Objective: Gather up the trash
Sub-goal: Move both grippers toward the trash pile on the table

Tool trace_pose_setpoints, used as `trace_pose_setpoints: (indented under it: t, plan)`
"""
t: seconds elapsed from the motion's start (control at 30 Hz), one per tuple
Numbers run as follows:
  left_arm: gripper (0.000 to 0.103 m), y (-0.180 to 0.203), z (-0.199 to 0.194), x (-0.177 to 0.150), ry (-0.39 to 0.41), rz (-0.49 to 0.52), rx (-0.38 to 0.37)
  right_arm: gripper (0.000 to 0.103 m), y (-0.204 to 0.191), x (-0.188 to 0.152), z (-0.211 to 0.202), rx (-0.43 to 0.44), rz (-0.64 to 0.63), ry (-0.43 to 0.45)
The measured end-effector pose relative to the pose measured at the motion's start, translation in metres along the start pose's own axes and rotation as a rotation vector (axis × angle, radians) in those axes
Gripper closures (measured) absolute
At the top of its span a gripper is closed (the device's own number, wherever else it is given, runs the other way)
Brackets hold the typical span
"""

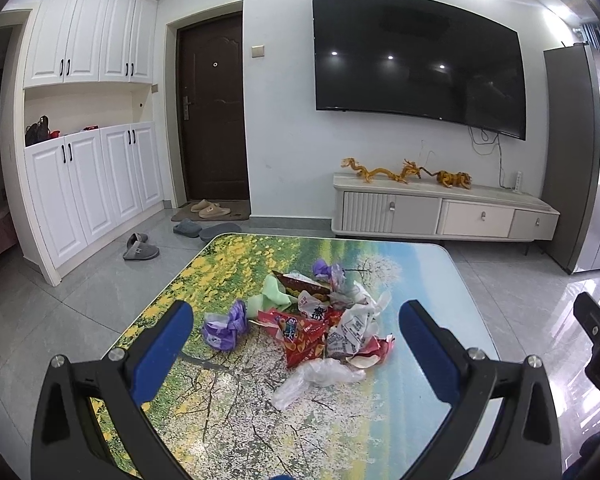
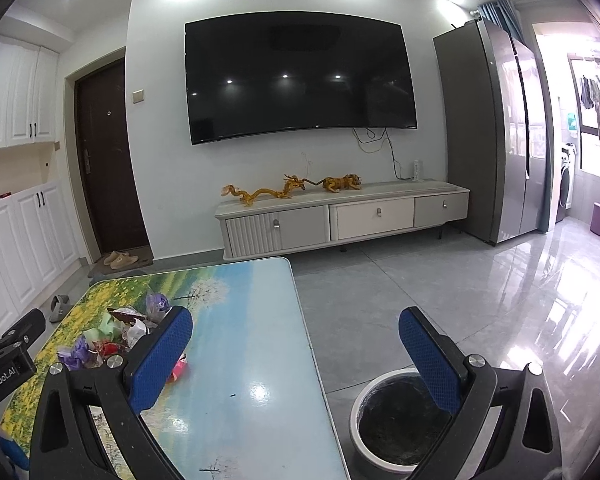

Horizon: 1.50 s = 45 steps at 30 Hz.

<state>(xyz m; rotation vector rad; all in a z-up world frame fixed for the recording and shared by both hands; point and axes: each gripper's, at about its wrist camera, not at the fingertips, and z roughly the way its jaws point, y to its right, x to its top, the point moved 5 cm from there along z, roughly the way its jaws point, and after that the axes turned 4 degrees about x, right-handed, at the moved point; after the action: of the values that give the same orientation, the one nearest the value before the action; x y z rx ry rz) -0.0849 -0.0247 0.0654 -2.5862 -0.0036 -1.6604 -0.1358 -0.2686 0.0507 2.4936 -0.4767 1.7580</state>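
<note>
Wrappers [image 1: 312,320] lie heaped mid-bench [image 1: 228,412] in my left wrist view, my left gripper [image 1: 296,320] hovering spread and empty before them. I judge nothing collected yet; next I must close on one piece. The red snack bag [image 1: 300,334] runs long-axis away from me, tip nearest.

Right wrist view: right gripper [image 2: 296,328] released, empty, over the bench edge; the bin [image 2: 396,424] waits on the floor beside it.

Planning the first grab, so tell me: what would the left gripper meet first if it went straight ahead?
Most likely the trash pile on the table. The open left gripper frames it, with the clear plastic bag nearest. Depth is hard to judge.
</note>
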Motion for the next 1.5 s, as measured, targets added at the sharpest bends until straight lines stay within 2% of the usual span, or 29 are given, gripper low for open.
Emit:
trace_pose_setpoints:
  t: [0.13,0.43,0.87,1.23,1.5]
  plan:
    - [0.0,0.003,0.0,-0.002,-0.008,0.007,-0.016,0.0,-0.002,-0.002,0.0,-0.012,-0.023,0.001]
    - [0.0,0.007,0.003,-0.004,-0.014,0.015,-0.038,0.0,0.007,0.0,0.002,-0.01,0.019,0.01]
    - [0.0,0.02,0.005,-0.007,-0.003,0.027,-0.073,0.0,0.009,-0.01,0.015,-0.003,0.015,-0.051]
    - [0.0,0.053,0.017,-0.014,-0.014,0.067,-0.133,0.0,0.037,-0.017,0.025,-0.105,-0.017,-0.083]
    - [0.0,0.068,0.032,-0.019,-0.035,0.077,-0.161,0.0,0.058,-0.025,0.036,-0.146,0.011,-0.122]
